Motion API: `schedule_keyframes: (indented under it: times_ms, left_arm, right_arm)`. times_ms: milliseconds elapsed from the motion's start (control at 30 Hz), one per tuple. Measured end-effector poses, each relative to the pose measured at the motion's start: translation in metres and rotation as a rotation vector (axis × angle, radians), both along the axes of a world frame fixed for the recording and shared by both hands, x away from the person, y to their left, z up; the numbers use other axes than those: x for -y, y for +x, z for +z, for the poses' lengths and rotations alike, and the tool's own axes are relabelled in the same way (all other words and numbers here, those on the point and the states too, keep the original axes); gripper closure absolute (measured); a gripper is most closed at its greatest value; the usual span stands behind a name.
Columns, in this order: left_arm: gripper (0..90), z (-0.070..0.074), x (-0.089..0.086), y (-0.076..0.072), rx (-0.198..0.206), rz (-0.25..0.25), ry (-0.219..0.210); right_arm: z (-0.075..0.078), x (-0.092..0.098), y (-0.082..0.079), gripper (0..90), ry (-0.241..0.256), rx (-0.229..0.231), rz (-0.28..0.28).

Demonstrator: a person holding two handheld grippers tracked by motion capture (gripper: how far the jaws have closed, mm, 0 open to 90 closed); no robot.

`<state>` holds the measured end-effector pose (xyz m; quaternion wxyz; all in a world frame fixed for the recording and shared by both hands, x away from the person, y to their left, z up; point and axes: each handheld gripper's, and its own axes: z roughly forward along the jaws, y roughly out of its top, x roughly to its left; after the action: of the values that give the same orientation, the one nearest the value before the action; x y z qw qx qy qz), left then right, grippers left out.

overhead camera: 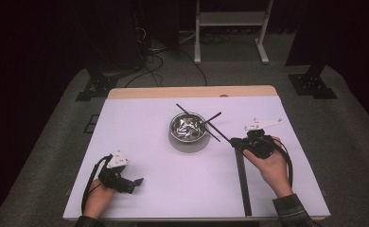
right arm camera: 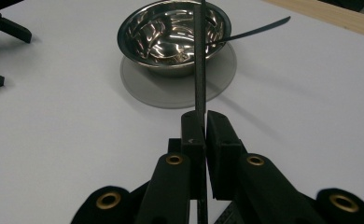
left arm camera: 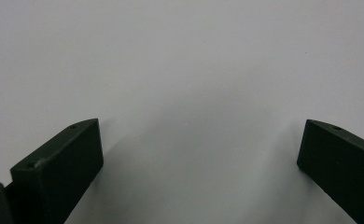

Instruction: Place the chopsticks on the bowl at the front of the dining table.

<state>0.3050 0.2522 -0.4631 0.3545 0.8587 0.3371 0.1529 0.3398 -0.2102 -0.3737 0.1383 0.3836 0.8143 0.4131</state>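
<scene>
My right hand-held gripper (right arm camera: 199,135) is clamped on a stick (right arm camera: 199,56) whose length points straight ahead over the bowl (right arm camera: 173,35); my left hand-held gripper (left arm camera: 199,154) hangs wide open, empty.

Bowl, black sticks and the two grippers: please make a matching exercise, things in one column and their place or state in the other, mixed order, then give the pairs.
1. steel bowl
2. left gripper
3. right gripper
4. second stick

a. jaws wide apart, nothing between them
b. leans on the bowl's rim
c. stands on a grey round mat
d. jaws shut on a thin black stick

Pairs: 1-c, 2-a, 3-d, 4-b
</scene>
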Motion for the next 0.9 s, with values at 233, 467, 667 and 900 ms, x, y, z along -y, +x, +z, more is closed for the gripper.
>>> schedule_keyframes:
  times_ms: [233,467,667,900]
  left_arm:
    - [0.0,0.0,0.0,0.0,0.0,0.001,-0.001]
    - [0.0,0.0,0.0,0.0,0.0,0.0,0.001]
    - [0.0,0.0,0.0,0.0,0.0,0.0,0.0]
    - [0.0,0.0,0.0,0.0,0.001,0.001,-0.002]
  right_arm:
    - [0.004,-0.011,0.006,85.9,0.006,0.005,0.016]
    - [0.007,-0.023,0.013,85.9,0.012,0.016,0.035]
    - [0.008,-0.034,0.02,86.0,0.022,0.012,0.036]
    - [0.009,-0.045,0.027,85.9,0.017,0.01,0.051]
